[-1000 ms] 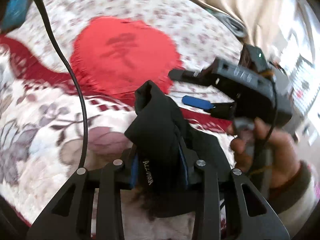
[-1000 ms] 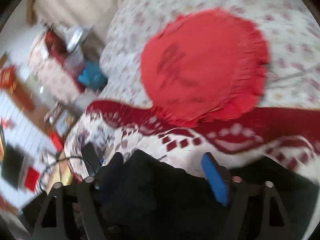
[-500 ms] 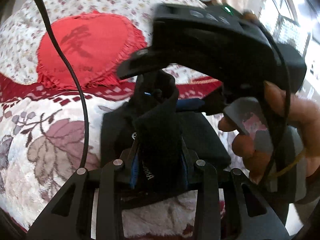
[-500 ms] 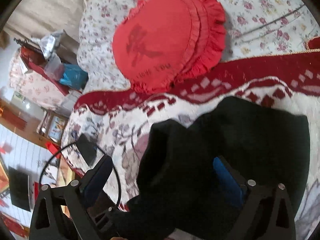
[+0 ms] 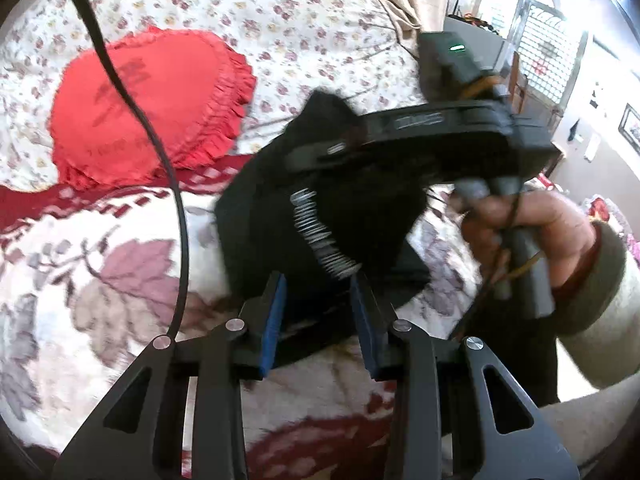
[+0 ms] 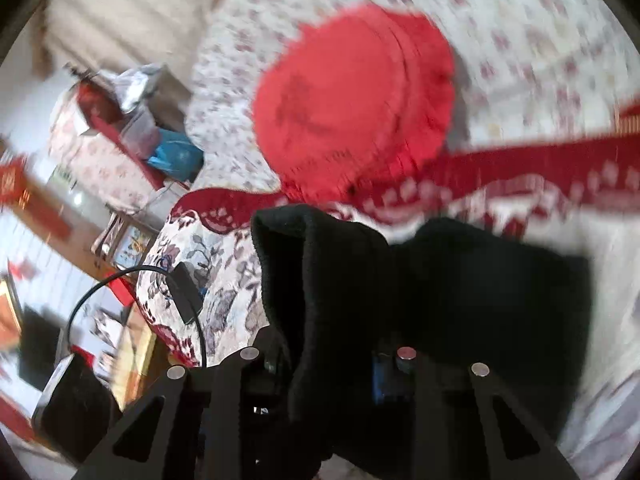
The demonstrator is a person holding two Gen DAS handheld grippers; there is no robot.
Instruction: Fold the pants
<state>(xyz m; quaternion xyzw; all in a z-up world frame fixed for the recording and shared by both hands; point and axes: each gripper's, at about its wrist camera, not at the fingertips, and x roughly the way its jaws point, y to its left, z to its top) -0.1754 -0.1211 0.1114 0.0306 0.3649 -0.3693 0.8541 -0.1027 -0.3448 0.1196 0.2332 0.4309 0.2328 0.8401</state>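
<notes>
Black fabric, the pants [image 5: 320, 200], is seen bunched on the bed [image 5: 100, 280], partly lying on the leaf-patterned blanket and partly lifted. The left hand-held gripper [image 5: 320, 312] is seen with its blue pads [image 5: 274, 320] parted, cloth lying between them but apparently not pinched; whether any grip remains cannot be told through the motion blur. The right hand-held gripper [image 6: 332, 364] is closed on a raised fold of the pants, the thick rolled edge standing up between its jaws in the right wrist view. In the left wrist view the right hand [image 5: 532, 232] is seen carrying that tool across and above the garment, presumably so the lifted edge can be drawn over the flat portion to form a fold. A red frilled cushion [image 5: 148, 104] lies beyond the pants, apart from them, on the floral sheet. A black cable [image 5: 160, 160] hangs across the left view. The fold is judged partway done: the garment is already compacted but not yet laid flat.
</notes>
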